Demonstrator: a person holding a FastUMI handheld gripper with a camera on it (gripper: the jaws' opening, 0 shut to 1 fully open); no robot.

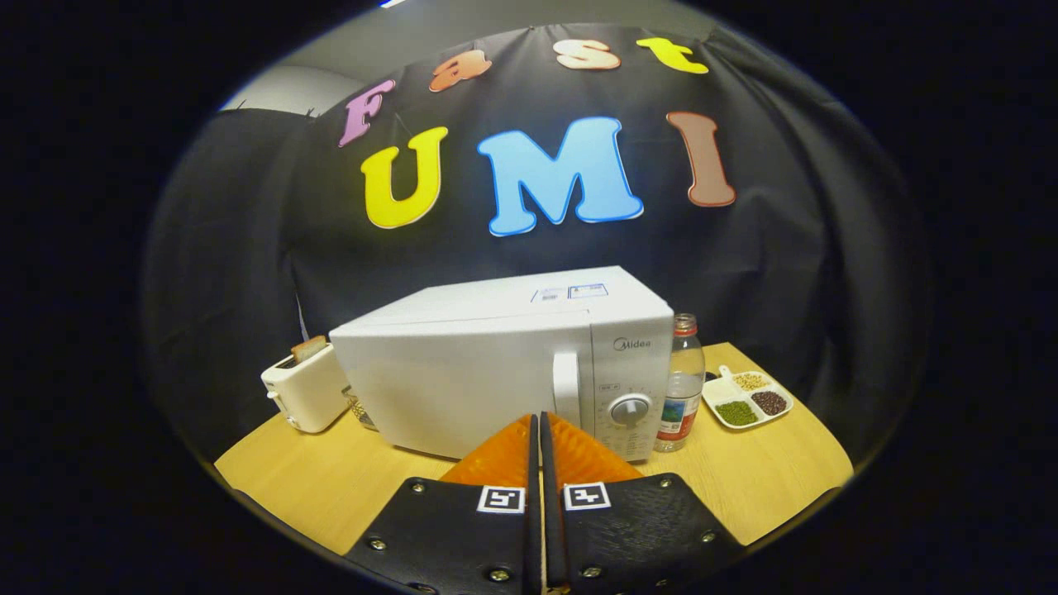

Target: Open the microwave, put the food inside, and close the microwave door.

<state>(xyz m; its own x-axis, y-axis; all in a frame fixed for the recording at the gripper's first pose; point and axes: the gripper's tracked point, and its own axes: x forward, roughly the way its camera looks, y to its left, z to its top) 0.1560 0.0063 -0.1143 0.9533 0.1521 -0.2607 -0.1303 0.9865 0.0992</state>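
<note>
A white microwave (496,364) stands on the wooden table (314,479) with its door closed. Its vertical handle (566,388) sits beside the control panel with a round dial (630,411). My gripper (537,420) is shut, the two fingers pressed together with nothing between them. The tips point at the lower front of the microwave, just below the handle, a short way in front of the door. No food for the microwave can be told apart here.
A white toaster (304,397) with a slice of bread in it stands left of the microwave. To the right are a clear bottle (682,388) and a white divided dish (746,399) with beans. The booth wall hangs behind.
</note>
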